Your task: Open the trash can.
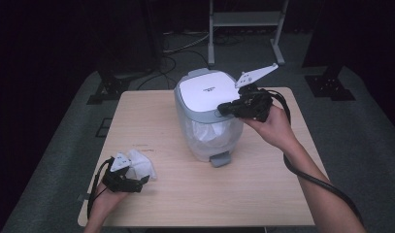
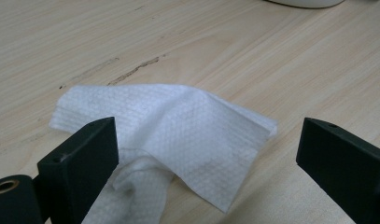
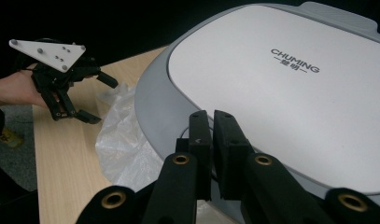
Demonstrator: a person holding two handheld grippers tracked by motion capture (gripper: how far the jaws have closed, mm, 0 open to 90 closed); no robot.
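Left gripper (image 2: pixel 206 154), jaws spread, straddles the tissue (image 2: pixel 178 135); right gripper (image 3: pixel 212 135), jaws pressed together, rests at the bin lid (image 3: pixel 290 93) rim. Next: pinch tissue, raise lid.

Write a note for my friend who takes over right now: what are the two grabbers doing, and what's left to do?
Left gripper: open, jaws either side of the crumpled white tissue on the wooden table, not pinching it yet.
Right gripper: shut, tips at the front rim of the pedal bin's lid; whether it grips anything, I can't tell.
The pedal bin stands mid-table, lid down, plastic liner showing.
Done: both grippers in place.
Left, probably: pinch the tissue, raise the lid, drop the tissue inside.
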